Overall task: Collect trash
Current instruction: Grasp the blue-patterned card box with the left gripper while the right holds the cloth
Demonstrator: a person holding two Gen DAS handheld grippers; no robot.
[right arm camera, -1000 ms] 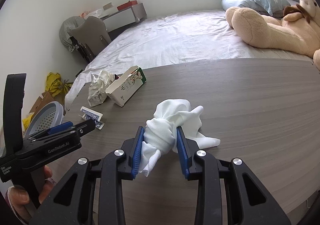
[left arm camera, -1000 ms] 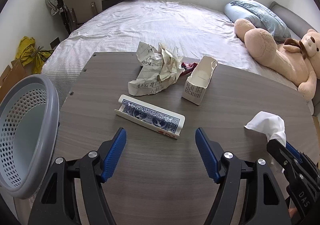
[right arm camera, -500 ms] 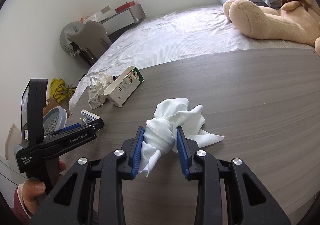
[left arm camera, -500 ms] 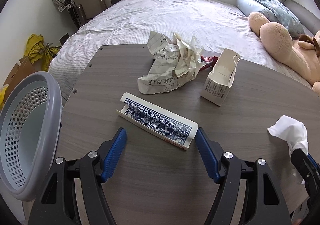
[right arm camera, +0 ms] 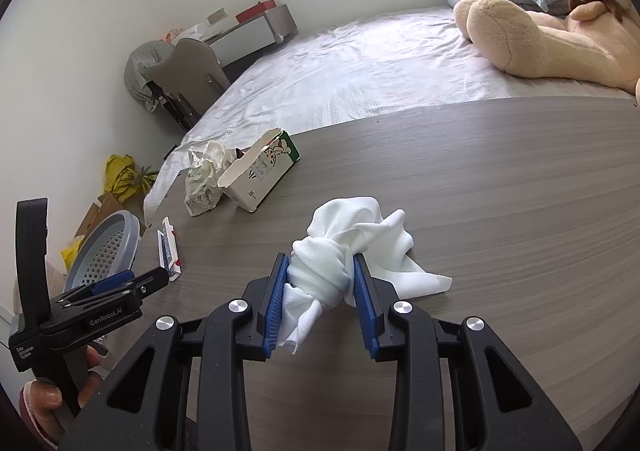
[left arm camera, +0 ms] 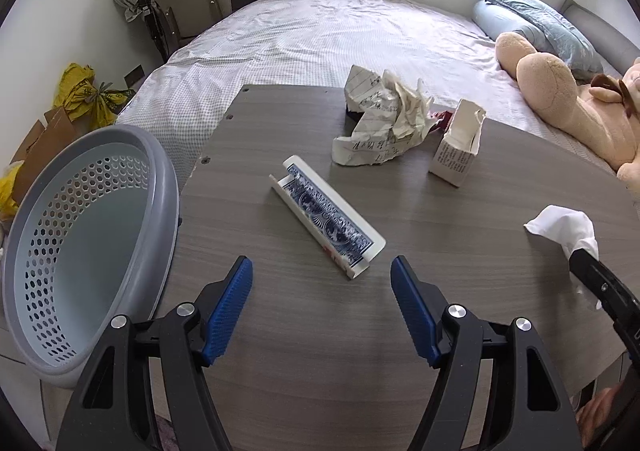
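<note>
On the worktop (left arm camera: 280, 331) lie four pieces of trash: one white tissue (right arm camera: 344, 251) pinched in the right tool (right arm camera: 320, 283), one card box (left arm camera: 326, 221) just ahead of the wide-open, empty left tool (left arm camera: 320, 291), then one crumpled paper (left arm camera: 380, 117) and one torn carton (left arm camera: 458, 149). Only the left view shows inside the one grey basket (left arm camera: 80, 251) at the worktop's edge; only the right shows the carton's printed face

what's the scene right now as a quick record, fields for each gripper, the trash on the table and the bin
left gripper: open, empty, hovering just short of the playing card box
right gripper: shut on the white tissue, part of it lying on the table
trash on table: playing card box, crumpled paper, torn white carton, a red scrap behind it
bin: grey perforated basket at the table's left edge, nothing visible inside
beyond table: bed with teddy bear
</note>
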